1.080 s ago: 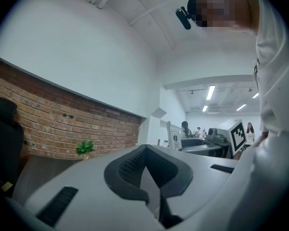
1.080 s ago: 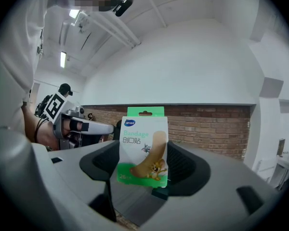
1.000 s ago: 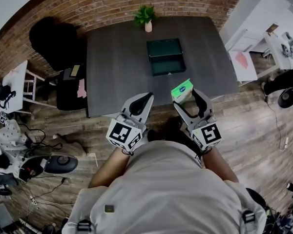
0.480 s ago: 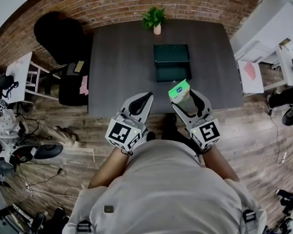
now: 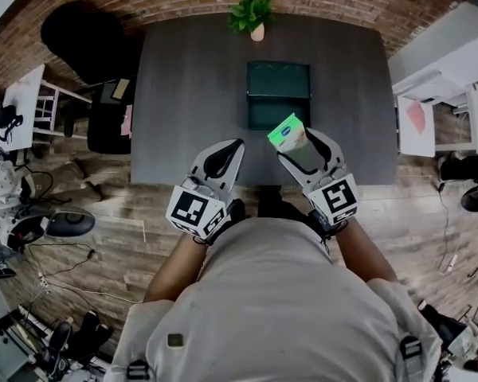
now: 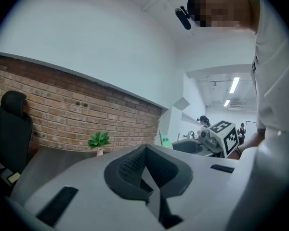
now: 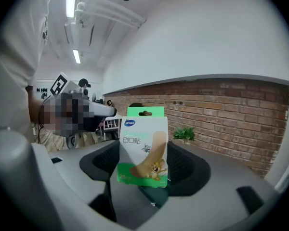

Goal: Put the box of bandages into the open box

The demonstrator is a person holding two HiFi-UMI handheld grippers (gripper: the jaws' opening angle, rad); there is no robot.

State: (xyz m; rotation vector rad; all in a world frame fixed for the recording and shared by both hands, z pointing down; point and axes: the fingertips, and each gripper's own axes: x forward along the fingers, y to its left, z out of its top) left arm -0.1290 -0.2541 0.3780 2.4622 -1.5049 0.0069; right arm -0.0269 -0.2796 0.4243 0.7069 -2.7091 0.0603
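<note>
My right gripper (image 5: 300,143) is shut on the green and white box of bandages (image 5: 287,132), which stands upright between the jaws (image 7: 142,146). It hangs over the near edge of the dark table (image 5: 191,94), just short of the open dark green box (image 5: 278,95) lying at the table's middle. My left gripper (image 5: 220,159) is shut with nothing in it (image 6: 147,174), held at the table's near edge to the left of the right one.
A small potted plant (image 5: 253,14) stands at the table's far edge by the brick wall. A black chair (image 5: 84,42) sits at the far left, a small side table (image 5: 111,122) left of the table. White furniture (image 5: 438,94) lies to the right.
My right gripper has carried the box of bandages forward, closer to the open box. The head view has shifted, so the table sits nearer in the picture.
</note>
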